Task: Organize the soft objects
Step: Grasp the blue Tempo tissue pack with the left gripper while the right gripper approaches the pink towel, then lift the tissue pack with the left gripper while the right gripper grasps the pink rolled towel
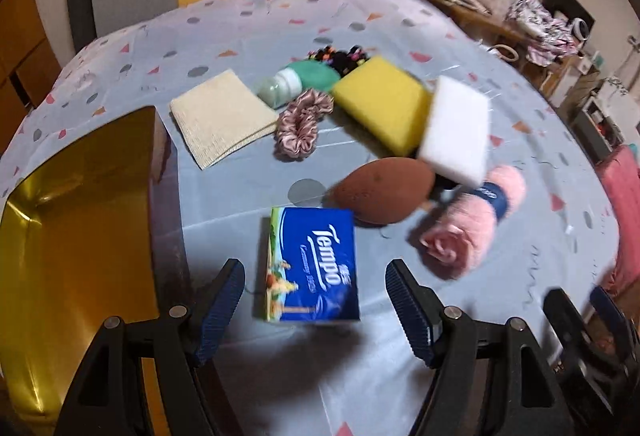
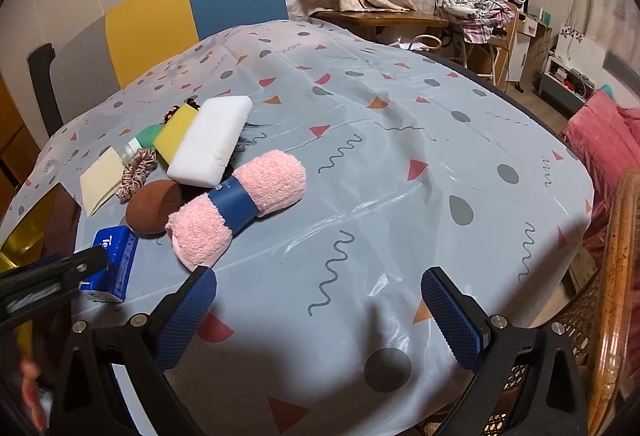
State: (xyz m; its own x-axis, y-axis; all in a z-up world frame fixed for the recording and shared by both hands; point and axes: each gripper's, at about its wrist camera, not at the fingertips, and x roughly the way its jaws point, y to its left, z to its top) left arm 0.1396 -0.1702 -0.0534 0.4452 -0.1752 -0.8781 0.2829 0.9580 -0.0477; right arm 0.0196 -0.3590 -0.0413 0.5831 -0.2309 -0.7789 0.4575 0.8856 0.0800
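- L gripper [image 1: 316, 310]: jaws wide open, low center of left wrist view, blue Tempo tissue pack [image 1: 311, 264] between the fingers; contact can't be told.
- R gripper [image 2: 318, 310]: jaws spread, holding nothing, over bare tablecloth [image 2: 400, 156] at bottom of right wrist view.
- Pink rolled towel [image 2: 236, 202] w/ blue band, center-left, just beyond R left fingertip.
- Brown sponge egg [image 1: 382, 190] mid frame, touching white sponge [image 1: 456, 130]; yellow sponge [image 1: 380, 102] just beside.
- Pink scrunchie [image 1: 302, 124] and beige cloth [image 1: 222, 116] upper left of center.
- Gold box [image 1: 80, 220] at left edge.
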